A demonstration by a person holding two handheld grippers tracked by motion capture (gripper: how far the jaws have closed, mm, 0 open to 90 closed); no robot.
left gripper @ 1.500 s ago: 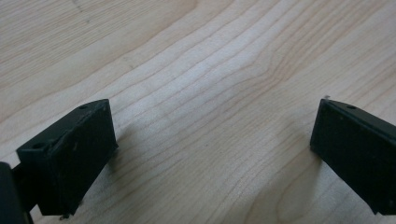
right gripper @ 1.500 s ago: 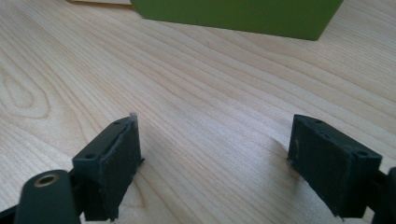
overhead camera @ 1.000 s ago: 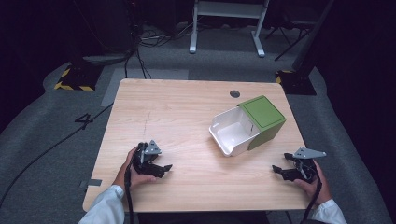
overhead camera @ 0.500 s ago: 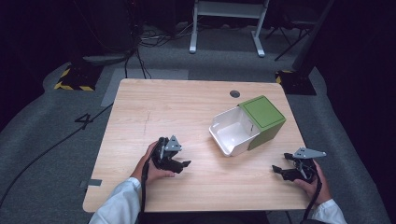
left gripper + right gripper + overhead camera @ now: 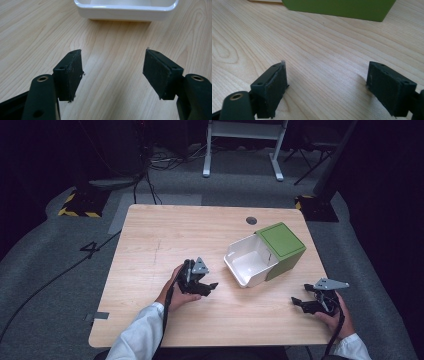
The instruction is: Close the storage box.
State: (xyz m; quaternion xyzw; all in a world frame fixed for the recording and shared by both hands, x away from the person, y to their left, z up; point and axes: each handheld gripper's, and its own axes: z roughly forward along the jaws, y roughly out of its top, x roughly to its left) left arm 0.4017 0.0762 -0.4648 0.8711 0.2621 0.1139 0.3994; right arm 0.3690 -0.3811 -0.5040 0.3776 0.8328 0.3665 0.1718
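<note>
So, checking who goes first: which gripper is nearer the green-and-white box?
The left gripper, mid-table before the box's white open mouth, its empty jaws just narrowed; the right gripper sits farther off by the near right edge.

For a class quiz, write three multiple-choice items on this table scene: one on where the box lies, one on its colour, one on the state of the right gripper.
1. Where on the table does the box lie?
A) right half
B) far left edge
C) near left corner
2. The box's outside is:
A) red
B) green
C) blue
3. The fingers of the right gripper are:
A) shut on the box
B) shut on a cable
C) apart, holding nothing

Answers: 1 A, the high view shows it right of the middle. 2 B, it has green walls around a white inside. 3 C, bare wood shows between the fingers.
</note>
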